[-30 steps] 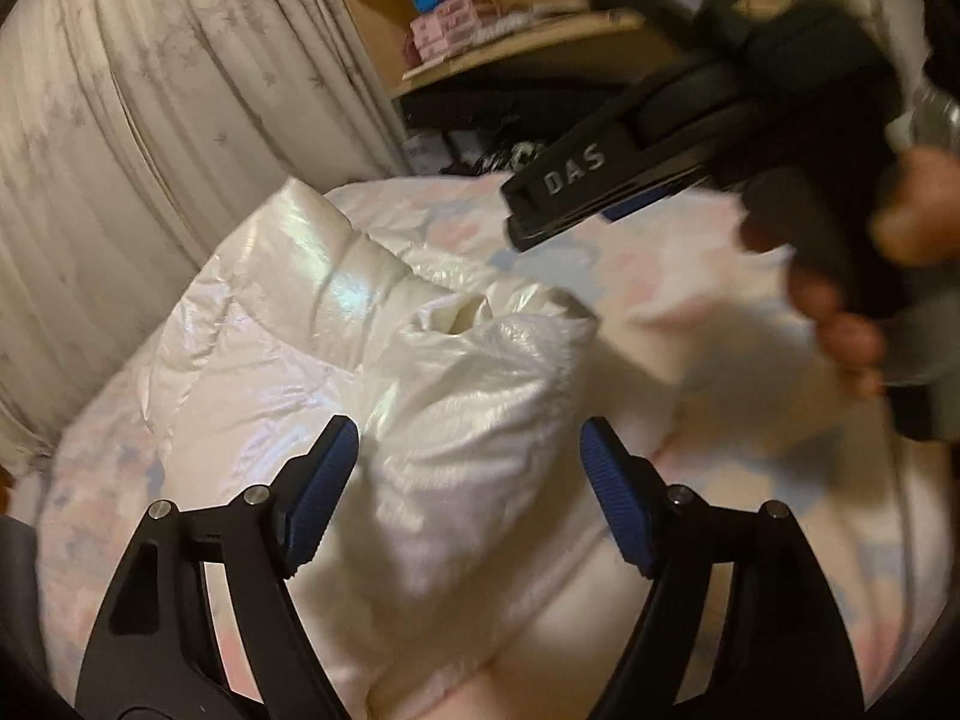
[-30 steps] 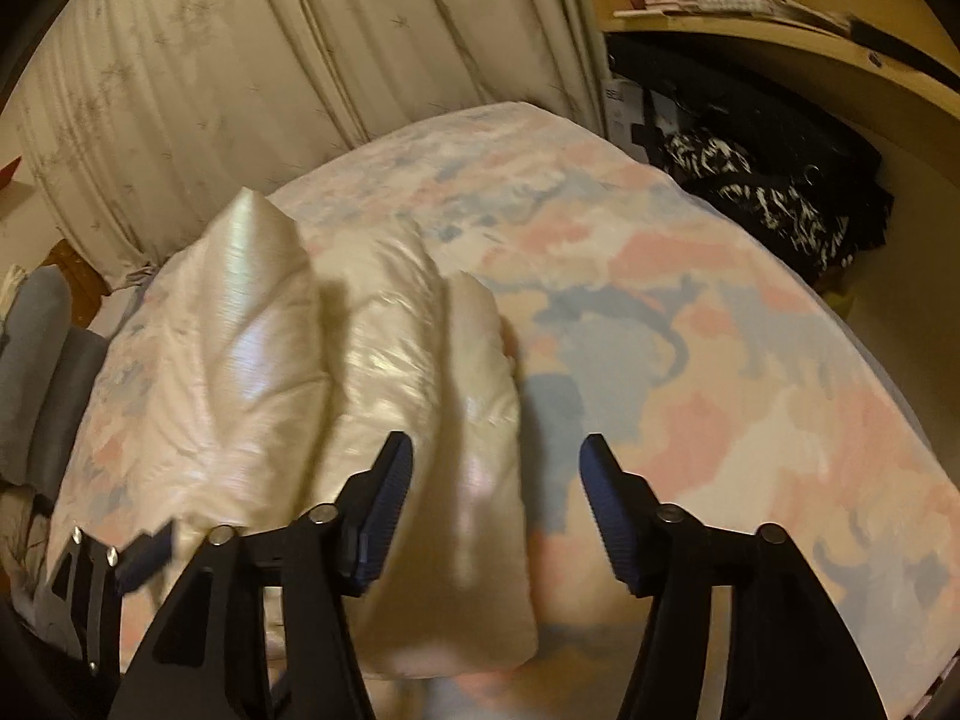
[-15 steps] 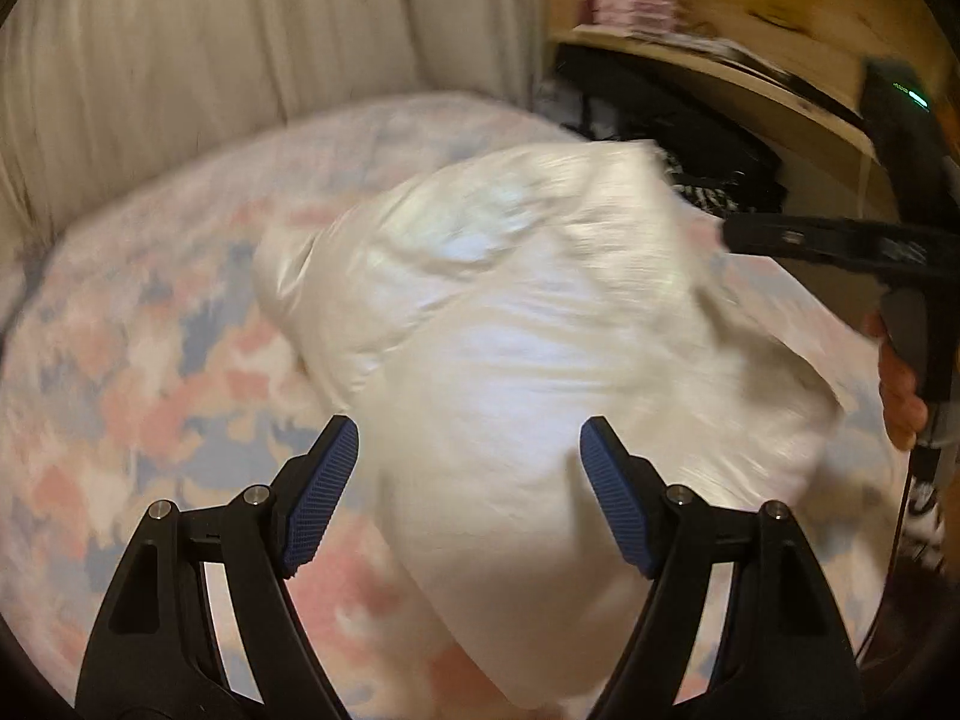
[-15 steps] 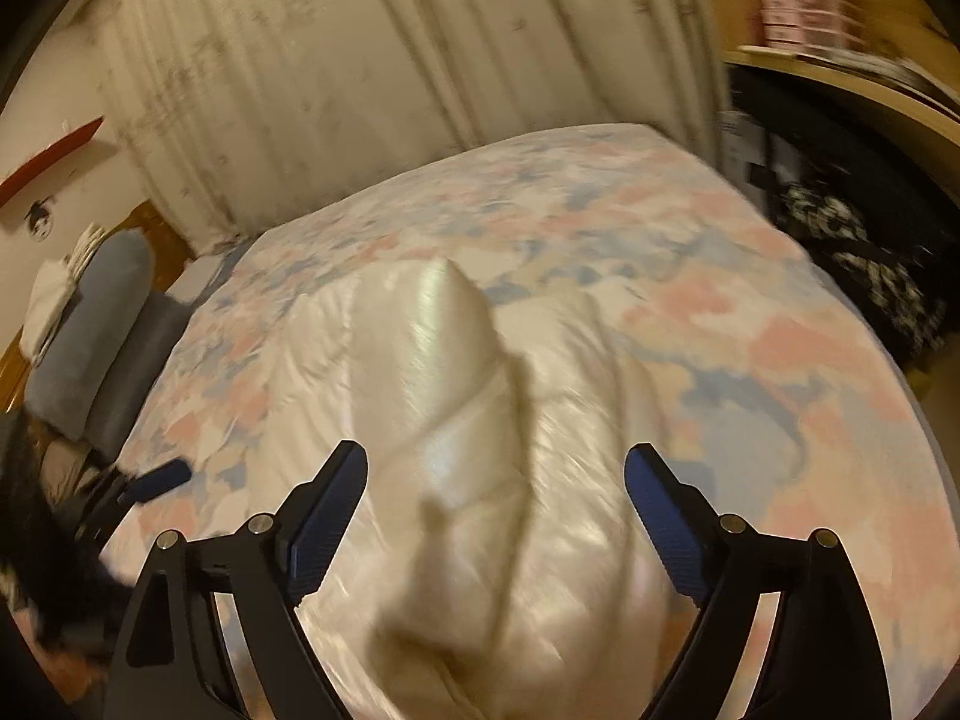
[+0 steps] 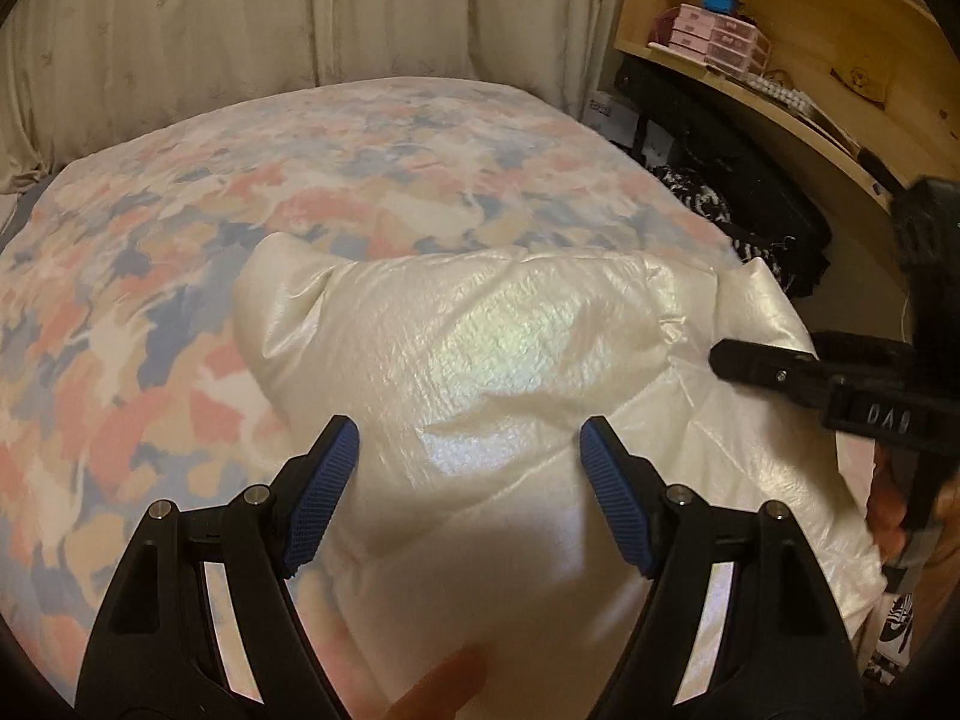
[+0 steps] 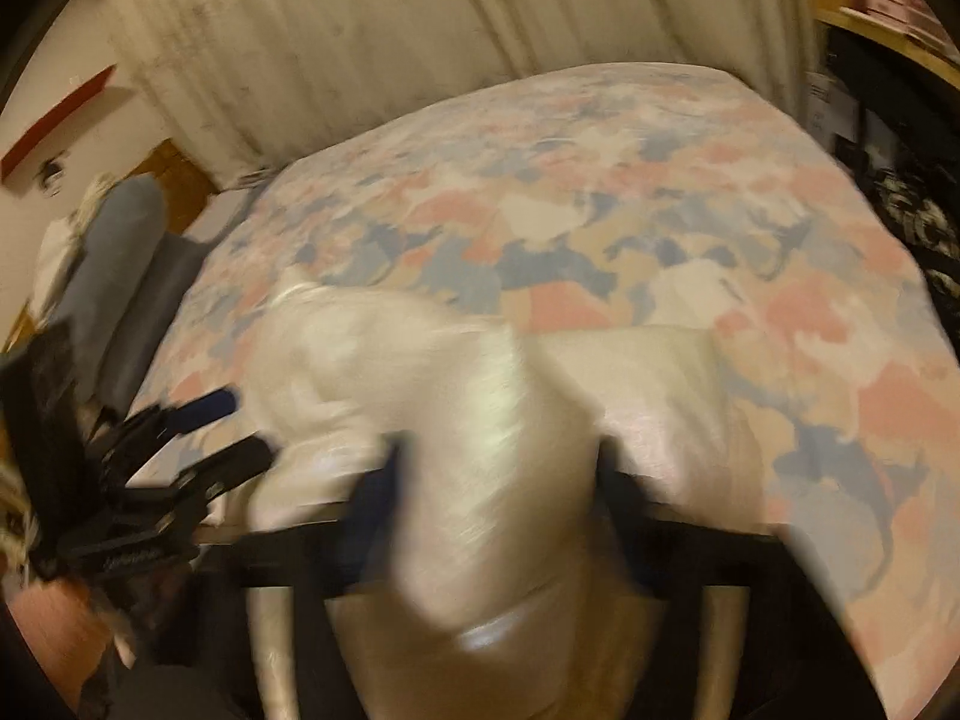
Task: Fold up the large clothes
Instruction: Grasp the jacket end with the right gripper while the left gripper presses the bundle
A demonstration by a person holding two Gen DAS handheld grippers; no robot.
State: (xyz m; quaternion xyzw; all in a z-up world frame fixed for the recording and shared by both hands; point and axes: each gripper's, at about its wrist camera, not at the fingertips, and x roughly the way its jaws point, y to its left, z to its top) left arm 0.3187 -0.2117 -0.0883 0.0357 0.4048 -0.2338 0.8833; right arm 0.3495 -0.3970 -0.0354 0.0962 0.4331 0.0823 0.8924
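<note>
Pearly white puffer jacket (image 5: 516, 360) lies bunched at the near end of the bed (image 5: 180, 240), right gripper (image 6: 498, 480) just closed on a fold, left gripper (image 5: 468, 468) wide over it; next, lift and fold across.

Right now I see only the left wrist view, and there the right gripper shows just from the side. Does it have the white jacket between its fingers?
Observer: Yes. In the right wrist view a thick fold of the white jacket fills the gap of the right gripper. Its jaws have just been closing, and the fingers seem to press the fold, though that picture is blurred.
Operator: Good. What is beyond the edge of the bed on the left of my picture?
Observer: Grey cushions lie along that edge, close against the bed.
</note>
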